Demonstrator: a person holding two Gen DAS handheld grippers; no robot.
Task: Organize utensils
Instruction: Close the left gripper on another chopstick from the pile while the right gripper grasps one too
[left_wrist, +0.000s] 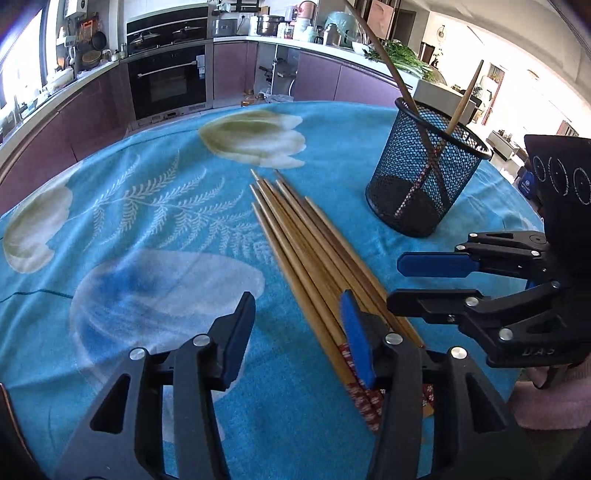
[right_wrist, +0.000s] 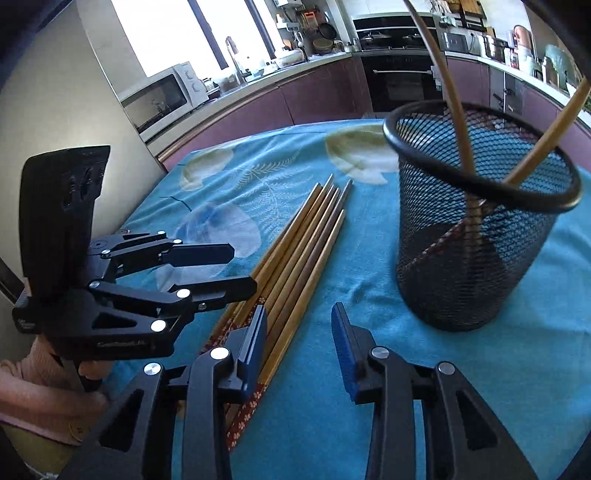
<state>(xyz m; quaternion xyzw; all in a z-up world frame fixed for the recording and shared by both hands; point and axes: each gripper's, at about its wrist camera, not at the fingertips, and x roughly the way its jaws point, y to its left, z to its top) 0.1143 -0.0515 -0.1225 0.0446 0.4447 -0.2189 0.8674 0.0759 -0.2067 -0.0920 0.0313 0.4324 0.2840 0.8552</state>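
A: What's hidden?
B: The chopsticks' (left_wrist: 314, 254) patterned ends, under both grippers.
A: The cup (left_wrist: 424, 173)?
B: Black mesh, round; two sticks (right_wrist: 458, 122) lean inside.
A: Grippers?
B: Left gripper (left_wrist: 299, 332) and right gripper (right_wrist: 299, 347) both parted, empty, above the wooden bundle on blue terry cloth (left_wrist: 147, 206).

black mesh holder (left_wrist: 424, 173), tan chopsticks (left_wrist: 295, 236), blue floral cloth (left_wrist: 147, 221)

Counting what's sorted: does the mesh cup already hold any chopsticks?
Yes, two chopsticks stand leaning inside the black mesh cup.
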